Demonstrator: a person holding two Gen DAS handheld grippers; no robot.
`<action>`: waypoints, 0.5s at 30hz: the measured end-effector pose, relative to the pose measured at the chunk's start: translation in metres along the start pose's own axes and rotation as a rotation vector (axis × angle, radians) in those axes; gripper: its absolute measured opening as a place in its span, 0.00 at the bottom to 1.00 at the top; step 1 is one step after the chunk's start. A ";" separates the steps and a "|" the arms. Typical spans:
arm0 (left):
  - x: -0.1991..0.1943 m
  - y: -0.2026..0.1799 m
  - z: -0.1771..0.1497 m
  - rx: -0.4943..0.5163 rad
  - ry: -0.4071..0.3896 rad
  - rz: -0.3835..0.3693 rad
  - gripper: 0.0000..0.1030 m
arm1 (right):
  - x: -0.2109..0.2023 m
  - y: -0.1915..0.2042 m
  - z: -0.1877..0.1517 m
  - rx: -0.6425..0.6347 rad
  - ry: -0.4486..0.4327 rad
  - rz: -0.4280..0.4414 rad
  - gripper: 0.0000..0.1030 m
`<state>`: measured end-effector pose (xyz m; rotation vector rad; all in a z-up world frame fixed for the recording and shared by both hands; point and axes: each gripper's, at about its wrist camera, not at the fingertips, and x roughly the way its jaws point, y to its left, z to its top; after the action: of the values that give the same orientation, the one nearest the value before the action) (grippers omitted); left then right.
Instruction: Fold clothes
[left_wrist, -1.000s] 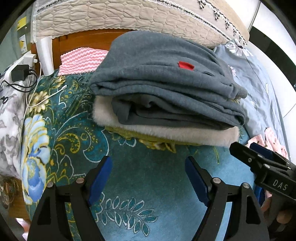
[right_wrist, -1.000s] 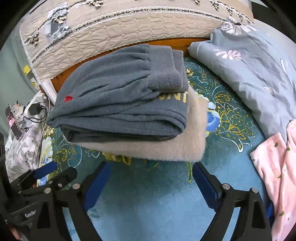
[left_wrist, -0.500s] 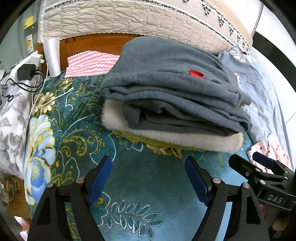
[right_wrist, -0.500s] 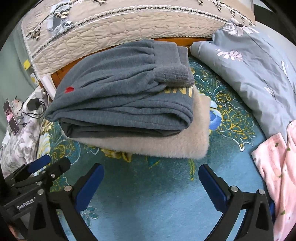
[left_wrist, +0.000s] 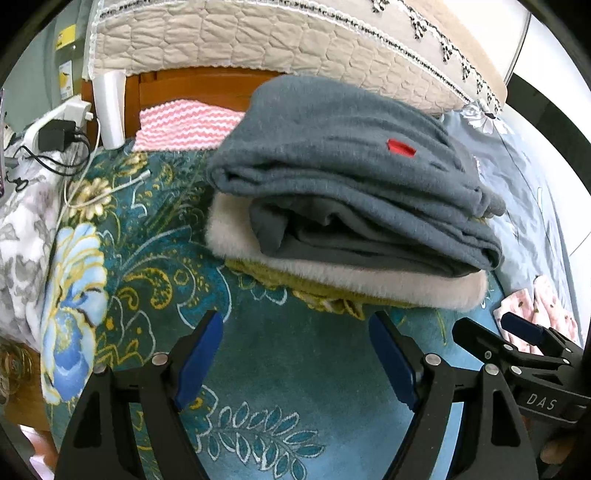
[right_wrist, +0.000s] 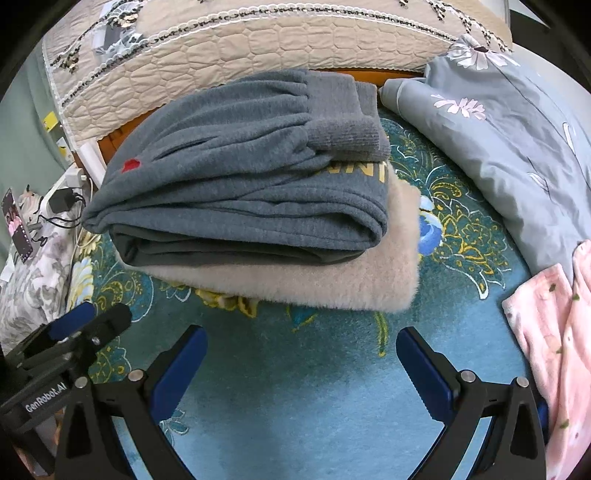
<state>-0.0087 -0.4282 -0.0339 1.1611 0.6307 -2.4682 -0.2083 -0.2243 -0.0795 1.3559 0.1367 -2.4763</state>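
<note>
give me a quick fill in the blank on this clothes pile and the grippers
1. The folded grey garment lies on top of a fluffy ____ one.
2. Its small patch is ____.
3. Both the left gripper and the right gripper are ____, holding nothing.
4. The unfolded garment beside the right gripper is ____.

Missing words: beige; red; open; pink

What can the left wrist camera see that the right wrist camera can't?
Only the left wrist view shows the pink-and-white zigzag cloth behind the stack and a white cable lying across the bed cover.

Only the right wrist view shows yellow letters on the grey garment and its ribbed cuff.

Both show the folded grey fleece garment resting on the cream fluffy fabric, the teal floral bed cover, the pale pink spotted cloth, and the open left gripper and right gripper, holding nothing.
</note>
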 end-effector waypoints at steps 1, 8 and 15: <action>0.001 0.000 0.000 0.000 0.003 -0.002 0.80 | 0.001 0.001 0.000 -0.004 0.001 -0.003 1.00; 0.005 0.002 0.000 0.005 0.012 0.005 0.80 | 0.007 0.002 -0.002 -0.009 0.010 -0.007 1.00; 0.009 0.005 0.001 -0.016 0.023 0.012 0.80 | 0.011 0.003 -0.003 -0.012 0.013 -0.005 1.00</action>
<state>-0.0122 -0.4341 -0.0418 1.1850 0.6467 -2.4394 -0.2106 -0.2288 -0.0895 1.3690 0.1575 -2.4671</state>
